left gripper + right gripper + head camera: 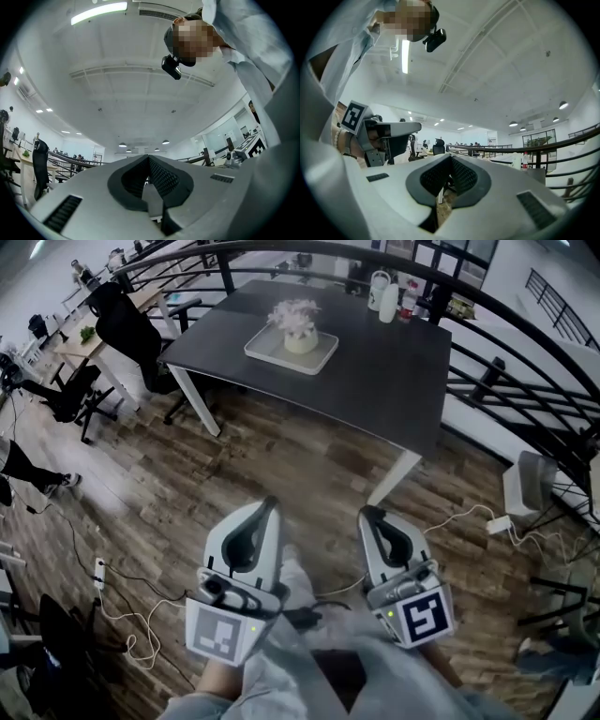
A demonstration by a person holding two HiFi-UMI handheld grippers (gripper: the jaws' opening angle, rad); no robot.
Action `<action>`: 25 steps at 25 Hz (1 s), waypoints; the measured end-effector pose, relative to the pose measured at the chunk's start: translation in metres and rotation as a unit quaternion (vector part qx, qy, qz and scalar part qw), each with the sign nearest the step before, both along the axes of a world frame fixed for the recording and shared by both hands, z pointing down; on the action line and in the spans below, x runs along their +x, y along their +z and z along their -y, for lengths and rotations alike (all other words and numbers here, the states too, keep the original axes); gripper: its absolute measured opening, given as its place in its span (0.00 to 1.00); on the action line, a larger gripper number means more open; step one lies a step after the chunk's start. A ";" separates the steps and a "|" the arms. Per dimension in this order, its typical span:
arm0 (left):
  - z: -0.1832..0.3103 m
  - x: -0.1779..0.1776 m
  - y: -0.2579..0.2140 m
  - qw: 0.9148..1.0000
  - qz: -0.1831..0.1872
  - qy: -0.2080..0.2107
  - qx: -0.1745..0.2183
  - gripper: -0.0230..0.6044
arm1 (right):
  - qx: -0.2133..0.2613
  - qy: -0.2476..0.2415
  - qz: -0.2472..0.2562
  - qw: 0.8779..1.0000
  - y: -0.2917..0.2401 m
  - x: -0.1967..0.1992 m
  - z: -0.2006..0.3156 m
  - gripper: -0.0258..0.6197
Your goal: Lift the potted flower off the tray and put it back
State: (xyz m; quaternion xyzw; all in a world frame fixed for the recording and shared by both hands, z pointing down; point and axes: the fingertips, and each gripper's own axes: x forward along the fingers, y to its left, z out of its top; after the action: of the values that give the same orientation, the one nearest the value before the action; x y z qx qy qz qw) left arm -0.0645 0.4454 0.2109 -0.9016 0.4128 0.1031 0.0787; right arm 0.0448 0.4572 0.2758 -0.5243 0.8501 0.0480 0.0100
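The potted flower point(298, 326), pale pink blooms in a white pot, stands on a white square tray point(267, 350) on the dark table point(375, 371), far ahead of me. Both grippers are held low and close to my body, over the wooden floor and well short of the table. The left gripper point(273, 502) has its tips together with nothing between them; its own view shows the left gripper point(149, 157) tilted up at the ceiling. The right gripper point(367, 513) is shut and empty too. In its own view the right gripper point(450, 156) points level across the room.
Bottles and a jug point(387, 296) stand at the table's far corner. Black office chairs point(127, 324) sit left of the table. A curved black railing point(525, 343) runs along the right. A white box point(527, 482) and cables point(122, 606) lie on the floor.
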 end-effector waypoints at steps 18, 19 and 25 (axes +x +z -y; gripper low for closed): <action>0.149 -0.025 -0.011 1.000 0.007 0.010 0.010 0.04 | 0.003 0.009 -0.005 1.000 -0.013 -0.028 0.147 0.04; 0.158 -0.027 -0.011 1.000 0.007 0.011 0.011 0.04 | 0.003 0.010 -0.005 1.000 -0.014 -0.029 0.155 0.04; 0.205 -0.037 -0.014 1.000 0.007 0.021 0.017 0.04 | 0.009 0.020 -0.005 1.000 -0.018 -0.039 0.202 0.04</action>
State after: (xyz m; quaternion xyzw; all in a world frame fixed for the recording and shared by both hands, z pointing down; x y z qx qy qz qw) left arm -0.1017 0.2401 0.1967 -0.9092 0.3914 0.1058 0.0948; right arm 0.0054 0.2548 0.2573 -0.5409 0.8390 0.0586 0.0091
